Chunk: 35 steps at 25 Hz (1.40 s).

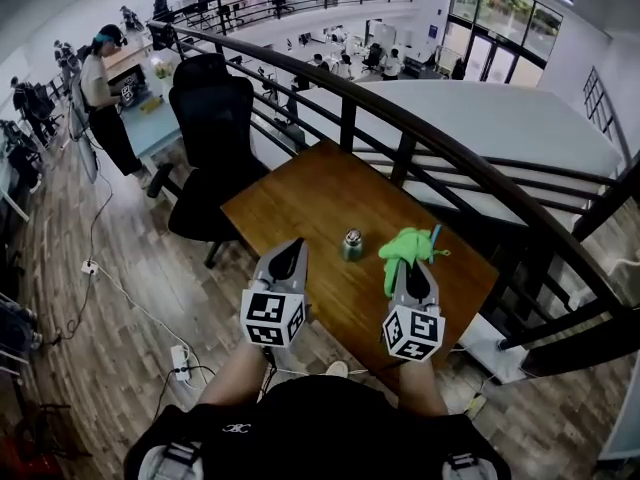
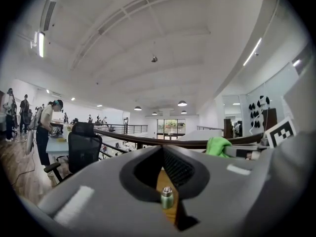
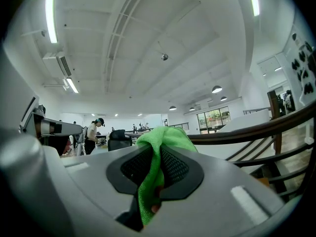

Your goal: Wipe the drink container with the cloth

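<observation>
The right gripper (image 1: 408,273) pinches the green cloth (image 1: 408,244), I think to keep it ready for wiping, the left gripper (image 1: 290,253) is closed on nothing, and the drink container (image 1: 352,244) stands untouched near the middle of the table (image 1: 300,198).

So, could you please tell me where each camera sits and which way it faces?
Head view: on the person's head, looking steeply down at the wooden table; shows both forearms, left gripper and right gripper.
Left gripper view: on the left gripper, looking level along its shut jaws at the drink container.
Right gripper view: on the right gripper, looking level along jaws shut on the green cloth.
Shared: both gripper views show the black office chair and curved railing.
</observation>
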Motion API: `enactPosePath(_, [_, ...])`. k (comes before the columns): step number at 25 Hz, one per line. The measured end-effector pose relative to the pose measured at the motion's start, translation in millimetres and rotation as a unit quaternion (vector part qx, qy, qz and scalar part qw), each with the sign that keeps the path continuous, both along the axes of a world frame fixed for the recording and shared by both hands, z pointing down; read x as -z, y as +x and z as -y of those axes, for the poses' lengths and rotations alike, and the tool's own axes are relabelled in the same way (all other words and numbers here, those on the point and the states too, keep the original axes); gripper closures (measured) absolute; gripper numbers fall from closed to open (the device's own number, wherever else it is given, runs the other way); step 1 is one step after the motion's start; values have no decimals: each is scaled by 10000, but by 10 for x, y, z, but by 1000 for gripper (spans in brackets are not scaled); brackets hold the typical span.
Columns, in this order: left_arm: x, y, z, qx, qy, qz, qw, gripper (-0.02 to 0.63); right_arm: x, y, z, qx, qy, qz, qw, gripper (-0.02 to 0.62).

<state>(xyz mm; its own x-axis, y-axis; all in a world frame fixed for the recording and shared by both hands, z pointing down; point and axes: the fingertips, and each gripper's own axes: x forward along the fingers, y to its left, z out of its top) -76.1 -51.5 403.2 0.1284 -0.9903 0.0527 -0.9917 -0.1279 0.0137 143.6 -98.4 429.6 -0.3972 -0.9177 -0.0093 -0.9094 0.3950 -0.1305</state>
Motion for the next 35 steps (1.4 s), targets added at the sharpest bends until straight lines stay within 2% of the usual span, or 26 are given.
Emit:
enactPosePath(6, [-110,76,567,-86,-203,-40,9997,555,-50,120,439,-61,-71,30,10000,549])
enactPosePath(13, [-244,190,861,-435,-343,-153,9983,555,-200,199,664,-197,-282,27,9994,549])
enactPosePath(21, [-382,37,1262,-803,-421,-263,9955,557,-288,68,881,-484,-332,-127,9982,549])
enactPosePath(26, [-479,-87,1543,-1209,-447,139,9916,555,-295,-59,1024,-862,-293,-260,9955,549])
enactPosePath(35, [-598,-302,1931,-1378,-562,-160,9887,555,-318,-195,1243,-1123,-400,-381,9921,549])
